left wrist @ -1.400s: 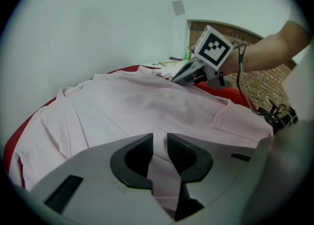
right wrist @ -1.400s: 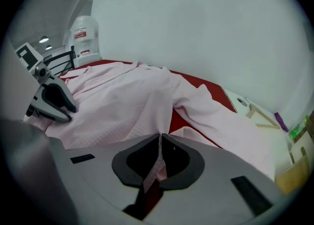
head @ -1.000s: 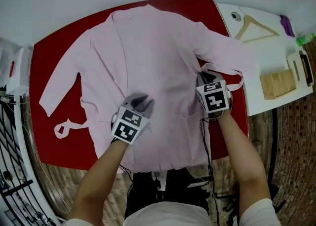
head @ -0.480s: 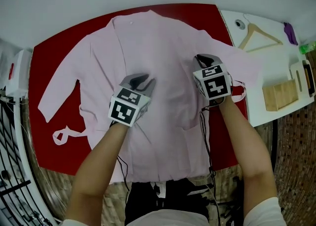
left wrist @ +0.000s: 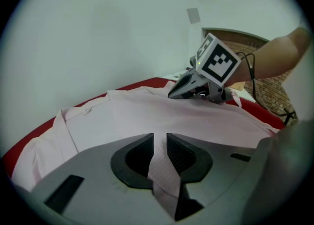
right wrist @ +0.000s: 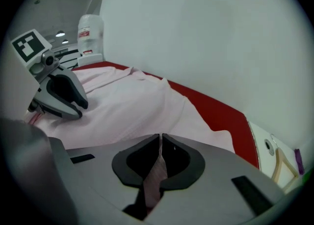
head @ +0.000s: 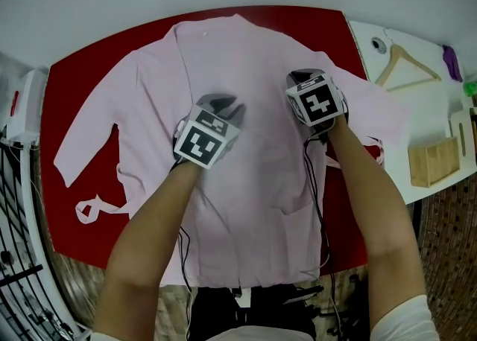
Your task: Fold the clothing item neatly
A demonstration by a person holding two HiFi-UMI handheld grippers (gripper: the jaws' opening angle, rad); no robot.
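A pale pink robe-like garment (head: 257, 183) lies spread open on the red table (head: 82, 71), collar at the far side and hem hanging over the near edge. My left gripper (head: 226, 106) sits on its chest, left of centre. In the left gripper view the left gripper (left wrist: 159, 143) is shut on a pinched fold of pink cloth (left wrist: 164, 170). My right gripper (head: 300, 79) rests near the garment's right shoulder. Its own view shows the right gripper (right wrist: 160, 143) shut on a thin strip of the pink cloth (right wrist: 156, 175). Each gripper also appears in the other's view.
A white side table (head: 387, 105) at the right carries a wooden hanger (head: 406, 64), a wooden box (head: 432, 161) and a purple item (head: 452, 60). A pink belt loop (head: 89, 209) lies at the left. A white device (head: 22, 105) and a black rack (head: 19, 257) stand beyond the left edge.
Both grippers have moved away from me, up the garment from its waist toward the collar, still shut on pink cloth. The right one now lies by the shoulder.
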